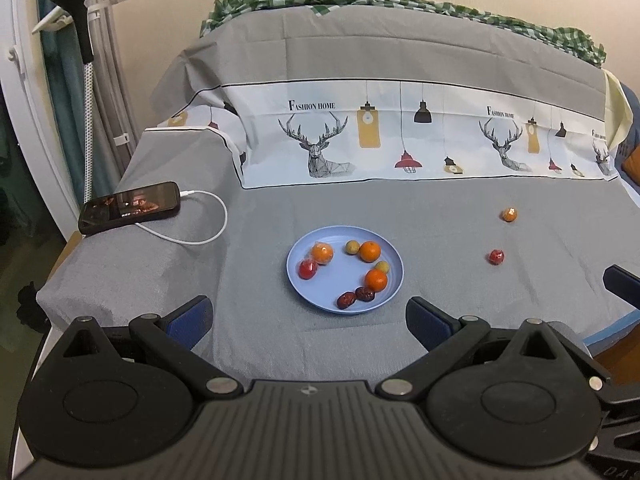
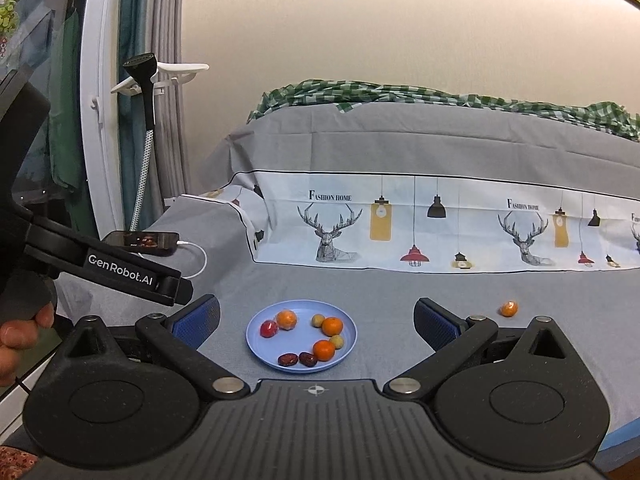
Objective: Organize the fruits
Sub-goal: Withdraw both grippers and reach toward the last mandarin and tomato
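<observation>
A blue plate (image 1: 304, 288) (image 2: 256, 340) lies on the grey cloth and holds several fruits: oranges (image 1: 369, 251) (image 2: 332, 326), red dates (image 1: 346, 300) (image 2: 288, 359), small tan fruits and a wrapped red fruit (image 1: 307, 269). Right of the plate, a wrapped orange fruit (image 1: 509, 214) (image 2: 509, 308) and a wrapped red fruit (image 1: 496, 257) lie loose on the cloth. My left gripper (image 1: 308, 316) is open, near side of the plate, nothing between its fingers. My right gripper (image 2: 316, 320) is open too, hovering before the plate, empty.
A phone (image 1: 128, 208) (image 2: 144, 242) on a white charging cable (image 1: 208, 232) lies at the left of the cloth. A raised cloth-covered back with deer print (image 1: 320, 148) stands behind. A hand (image 2: 20, 336) holds the left gripper's body (image 2: 120, 272) at left. The table edge drops off left.
</observation>
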`<state>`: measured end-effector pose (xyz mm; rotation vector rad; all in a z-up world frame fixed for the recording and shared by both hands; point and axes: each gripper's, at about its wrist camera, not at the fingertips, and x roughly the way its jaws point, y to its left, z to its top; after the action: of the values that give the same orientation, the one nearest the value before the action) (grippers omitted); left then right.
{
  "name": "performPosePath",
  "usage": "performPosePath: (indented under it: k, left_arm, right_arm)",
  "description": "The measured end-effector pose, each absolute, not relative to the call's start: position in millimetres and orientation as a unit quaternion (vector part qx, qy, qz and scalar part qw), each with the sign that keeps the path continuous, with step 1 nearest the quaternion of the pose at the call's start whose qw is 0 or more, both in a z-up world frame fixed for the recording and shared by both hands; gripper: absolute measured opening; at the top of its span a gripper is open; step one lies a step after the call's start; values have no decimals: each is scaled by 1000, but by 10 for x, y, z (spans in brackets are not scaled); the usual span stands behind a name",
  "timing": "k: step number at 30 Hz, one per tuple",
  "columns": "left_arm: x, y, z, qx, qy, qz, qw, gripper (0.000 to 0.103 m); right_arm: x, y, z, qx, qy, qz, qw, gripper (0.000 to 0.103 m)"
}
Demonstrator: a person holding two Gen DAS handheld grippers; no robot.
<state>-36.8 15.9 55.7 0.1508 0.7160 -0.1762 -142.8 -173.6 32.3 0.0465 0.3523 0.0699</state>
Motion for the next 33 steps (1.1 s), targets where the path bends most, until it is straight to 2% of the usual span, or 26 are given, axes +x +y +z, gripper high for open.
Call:
performPosePath:
  k: [18,27,33]
  left_arm:
    - [-61,-146,473,84,359,-89,925,103]
    - [345,-1019,207,114,364,-157,911,103]
    - [670,-1914,-299,140,359,-227,894,103]
  right_arm:
    - [-1362,-2135,308,37,143,-16,989,102]
    - [-1230,-3004,131,52,163,-114,979,102]
    - [-998,-3782,-179,79,196,-200,957,102]
